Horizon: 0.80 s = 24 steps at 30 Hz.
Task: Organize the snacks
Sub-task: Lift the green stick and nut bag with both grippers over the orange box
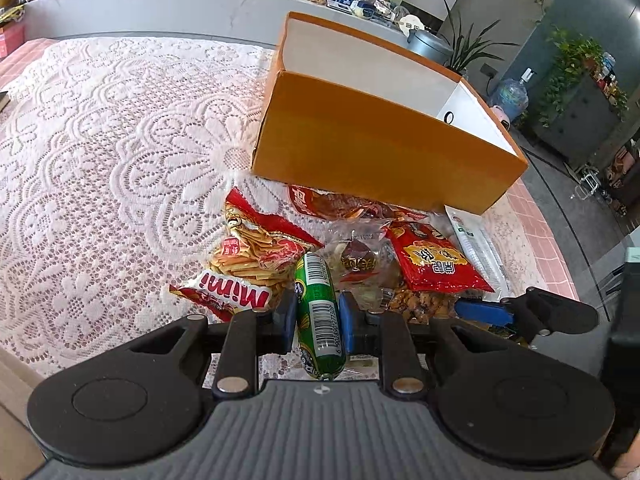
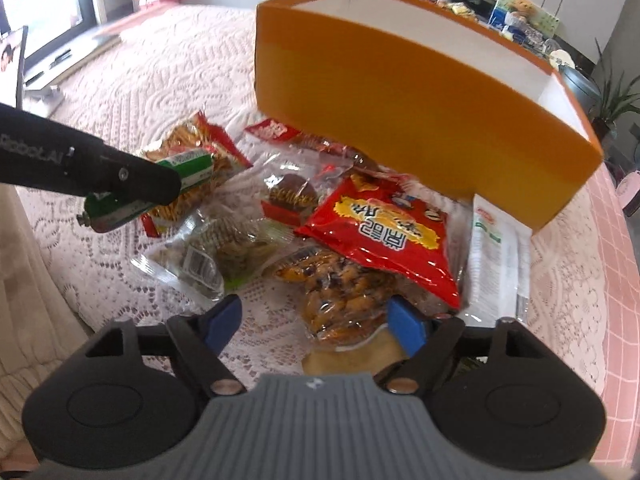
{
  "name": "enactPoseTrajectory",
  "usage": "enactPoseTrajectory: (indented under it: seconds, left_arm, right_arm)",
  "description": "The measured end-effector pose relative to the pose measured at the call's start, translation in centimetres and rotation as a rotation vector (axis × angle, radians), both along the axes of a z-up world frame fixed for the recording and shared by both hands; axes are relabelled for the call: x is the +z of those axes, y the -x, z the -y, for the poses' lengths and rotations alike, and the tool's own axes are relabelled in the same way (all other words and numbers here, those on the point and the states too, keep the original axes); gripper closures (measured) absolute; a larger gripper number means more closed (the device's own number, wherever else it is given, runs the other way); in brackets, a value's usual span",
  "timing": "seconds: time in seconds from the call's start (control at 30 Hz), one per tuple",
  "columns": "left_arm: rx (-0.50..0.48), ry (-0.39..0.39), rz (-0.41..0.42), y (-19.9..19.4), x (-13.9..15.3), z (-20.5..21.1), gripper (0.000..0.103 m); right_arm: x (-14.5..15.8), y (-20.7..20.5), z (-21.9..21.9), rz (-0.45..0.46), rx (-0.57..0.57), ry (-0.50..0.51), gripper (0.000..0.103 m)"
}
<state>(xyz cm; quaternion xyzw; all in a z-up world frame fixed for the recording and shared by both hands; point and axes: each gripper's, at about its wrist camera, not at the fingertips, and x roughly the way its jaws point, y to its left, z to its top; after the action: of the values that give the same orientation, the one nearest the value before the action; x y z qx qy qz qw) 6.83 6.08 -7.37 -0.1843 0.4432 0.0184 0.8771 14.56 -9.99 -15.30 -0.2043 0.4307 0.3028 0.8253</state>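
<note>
My left gripper (image 1: pixel 318 316) is shut on a green sausage stick (image 1: pixel 318 300), held lengthwise between its blue pads just above the snack pile; the right wrist view shows this stick (image 2: pixel 192 166) poking out past the left gripper's black finger. My right gripper (image 2: pixel 314 320) is open and low over a clear bag of orange crackers (image 2: pixel 340 300), with a blue pad on each side of the bag and neither pressing it. An orange box (image 1: pixel 380 148) with white inner walls stands just behind the pile, open at the top.
The pile on the lace tablecloth (image 1: pixel 120 140) holds a red-and-clear Mimi stick bag (image 1: pixel 248 264), a red packet (image 2: pixel 384 232), a white packet (image 2: pixel 496 256), a clear-wrapped brown snack (image 2: pixel 292 196) and a clear bag (image 2: pixel 212 256). A grey counter (image 1: pixel 160 8) runs behind the table.
</note>
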Motion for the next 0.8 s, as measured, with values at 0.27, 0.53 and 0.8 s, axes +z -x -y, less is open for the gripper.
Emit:
enactPoseTrajectory:
  seconds: [0.27, 0.53, 0.8]
  left_arm:
    - [0.003, 0.028, -0.01, -0.2, -0.4, -0.3, 0.078]
    - [0.0, 0.024, -0.009, 0.1, -0.4, -0.3, 0.078]
    - [-0.011, 0.002, -0.001, 0.3, -0.3, 0.0, 0.078]
  right_arm:
    - [-1.2, -0.5, -0.8, -0.01, -0.008, 0.065, 0.028]
    - [-0.8, 0.3, -0.3, 0.053, -0.034, 0.062, 0.052]
    - [1.0, 1.5, 1.1, 0.084, -0.071, 0.007, 0.066]
